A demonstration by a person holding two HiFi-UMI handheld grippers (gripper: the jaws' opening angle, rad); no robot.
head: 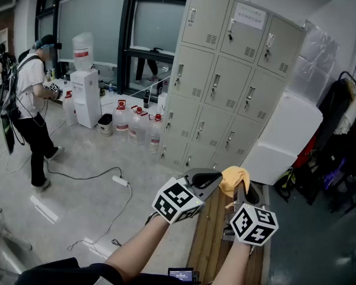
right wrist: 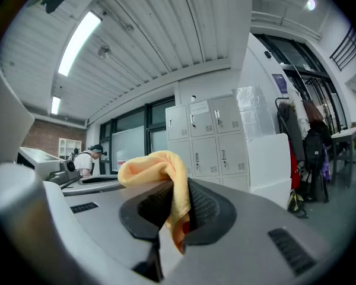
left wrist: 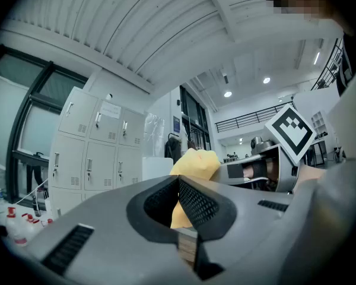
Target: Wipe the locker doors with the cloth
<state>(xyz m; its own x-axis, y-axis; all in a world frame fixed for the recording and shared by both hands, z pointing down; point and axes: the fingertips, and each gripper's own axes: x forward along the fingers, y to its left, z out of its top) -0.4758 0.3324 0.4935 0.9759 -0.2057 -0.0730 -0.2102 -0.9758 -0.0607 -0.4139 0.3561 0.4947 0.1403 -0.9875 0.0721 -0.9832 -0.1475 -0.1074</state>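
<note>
Well short of the locker doors [head: 225,82] at twelve o'clock, the right gripper [right wrist: 177,203] pinches the cloth [right wrist: 157,168] (left gripper [left wrist: 178,202] closed on nothing), so I'd step closer, then press it flat.

the cloth [head: 234,180] is yellow-orange, the lockers [head: 225,82] pale grey, the marker cubes [head: 177,199] black-and-white squares.

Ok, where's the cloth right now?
In the head view the cloth sits low and right of centre, clamped in the jaws of the right gripper, just beside the left gripper and short of the lockers.
</note>
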